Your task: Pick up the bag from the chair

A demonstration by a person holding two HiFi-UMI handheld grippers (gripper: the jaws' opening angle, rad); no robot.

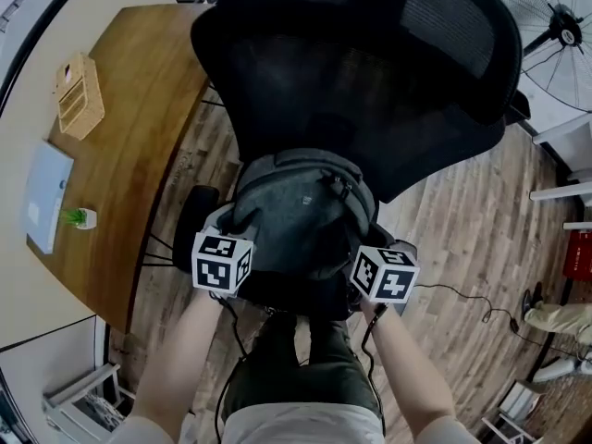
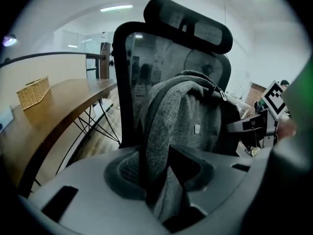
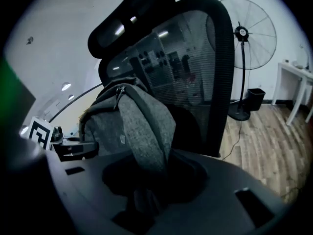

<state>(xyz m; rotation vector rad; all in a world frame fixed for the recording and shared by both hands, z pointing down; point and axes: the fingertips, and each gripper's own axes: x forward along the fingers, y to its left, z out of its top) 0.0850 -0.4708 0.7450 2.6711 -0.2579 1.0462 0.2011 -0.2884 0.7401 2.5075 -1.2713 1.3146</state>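
A grey backpack (image 1: 296, 215) stands upright on the seat of a black mesh office chair (image 1: 370, 72), leaning on the backrest. My left gripper (image 1: 229, 220) is at the bag's left side and my right gripper (image 1: 365, 237) at its right side. In the left gripper view the jaws (image 2: 164, 175) pinch a fold of the grey bag (image 2: 190, 116). The right gripper view shows the right gripper (image 3: 151, 180) clamped on a grey padded strap of the bag (image 3: 142, 121). The chair seat is hidden under the bag and grippers.
A curved wooden table (image 1: 139, 137) lies to the left, with a wicker basket (image 1: 79, 95), a small potted plant (image 1: 81, 217) and a pale flat item. A floor fan (image 1: 555, 26) stands at the back right. A cable (image 1: 462, 294) crosses the wood floor; another person's legs (image 1: 555, 317) show far right.
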